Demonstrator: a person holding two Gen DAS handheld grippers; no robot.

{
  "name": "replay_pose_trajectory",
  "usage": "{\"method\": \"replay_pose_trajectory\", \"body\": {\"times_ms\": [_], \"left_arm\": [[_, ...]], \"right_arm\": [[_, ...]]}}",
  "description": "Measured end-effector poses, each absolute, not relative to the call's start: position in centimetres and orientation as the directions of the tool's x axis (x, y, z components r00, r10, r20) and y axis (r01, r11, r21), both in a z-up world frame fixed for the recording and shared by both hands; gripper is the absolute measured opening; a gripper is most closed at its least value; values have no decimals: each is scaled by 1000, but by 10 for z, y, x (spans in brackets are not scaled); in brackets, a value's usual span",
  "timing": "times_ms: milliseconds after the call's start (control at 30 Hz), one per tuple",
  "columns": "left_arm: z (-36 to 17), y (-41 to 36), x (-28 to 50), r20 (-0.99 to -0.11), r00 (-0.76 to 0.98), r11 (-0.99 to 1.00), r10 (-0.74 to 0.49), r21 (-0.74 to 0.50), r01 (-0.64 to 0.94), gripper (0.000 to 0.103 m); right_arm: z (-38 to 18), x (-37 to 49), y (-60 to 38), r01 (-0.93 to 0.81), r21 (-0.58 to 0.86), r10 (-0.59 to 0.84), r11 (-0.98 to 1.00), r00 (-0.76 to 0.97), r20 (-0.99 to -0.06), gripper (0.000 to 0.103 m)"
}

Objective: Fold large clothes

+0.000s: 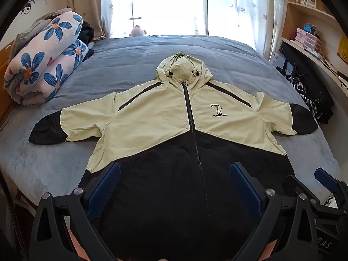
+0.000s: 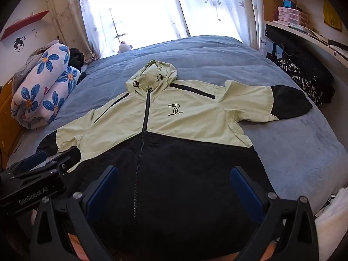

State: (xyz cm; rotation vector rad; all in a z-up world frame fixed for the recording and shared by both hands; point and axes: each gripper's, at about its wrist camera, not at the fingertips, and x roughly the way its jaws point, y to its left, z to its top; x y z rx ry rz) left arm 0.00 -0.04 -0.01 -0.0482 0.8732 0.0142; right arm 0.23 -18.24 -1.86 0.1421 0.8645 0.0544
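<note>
Nearest me, my left claw (image 1: 175, 187) stands spread as wide as it goes, its blue pads (image 1: 104, 187) apart over the black lower half of the jacket (image 1: 165, 117), with nothing between them. My right claw (image 2: 175, 187) is the same: jaws fully apart, holding nothing, hanging over the same dark hem area. From the left view I see the right claw at the lower right edge; from the right view the left one sits at the lower left, close beside that side of the hem. Whether any pad brushes the cloth I cannot tell from these angles.

The jacket lies flat, front up, on the bed (image 1: 130, 61), zipped, sleeves spread out to either side, hood (image 1: 183, 67) pointing toward the window. Its upper part is pale green, its lower body and cuffs black.

Farther off, a rolled floral quilt (image 1: 45, 61) sits at the bed's left edge. On the right, a shelf (image 1: 308, 10) holds small pink boxes (image 1: 306, 39), possibly drawers. At the far end, a small plush toy (image 1: 137, 31) rests by the curtain (image 1: 235, 6).
</note>
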Motion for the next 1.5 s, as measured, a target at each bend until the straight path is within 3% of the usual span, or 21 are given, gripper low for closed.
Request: {"method": "replay_pose_trajectory", "body": {"times_ms": [367, 1500], "left_arm": [[-3, 11, -9, -773, 635, 998, -18, -49, -32, 99], [-10, 1, -4, -790, 613, 996, -14, -64, -61, 91]], "right_arm": [[-20, 2, -180, 7, 83, 57, 997, 663, -747, 103], [-25, 4, -174, 0, 80, 61, 997, 654, -754, 103]]}}
